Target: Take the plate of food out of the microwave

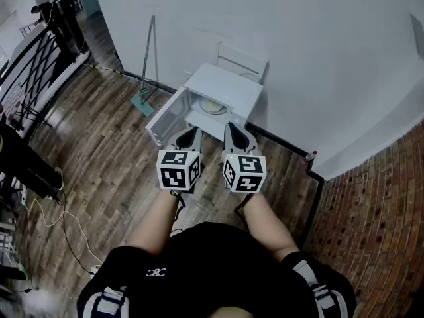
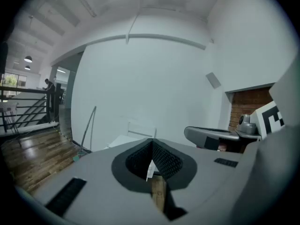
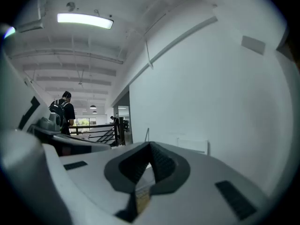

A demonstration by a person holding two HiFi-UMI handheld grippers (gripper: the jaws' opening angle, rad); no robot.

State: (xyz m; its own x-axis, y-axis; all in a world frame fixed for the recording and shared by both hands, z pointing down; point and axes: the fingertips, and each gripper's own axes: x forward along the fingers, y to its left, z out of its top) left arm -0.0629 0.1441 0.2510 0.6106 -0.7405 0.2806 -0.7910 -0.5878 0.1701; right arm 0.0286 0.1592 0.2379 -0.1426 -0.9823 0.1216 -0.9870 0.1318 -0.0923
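Both the left claw (image 1: 195, 130) and right claw (image 1: 229, 126) are closed, empty, facing the open microwave (image 1: 225, 88).

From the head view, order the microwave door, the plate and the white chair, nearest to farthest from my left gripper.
1. microwave door, open, just left of the left gripper.
2. plate, inside the microwave.
3. white chair, farthest back, behind it.

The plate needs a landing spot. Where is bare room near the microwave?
Bare wooden plank floor lies left of the white microwave's open door, below the teal-headed mop. The microwave's flat top is bare too. Its right side is cramped by the white wall.
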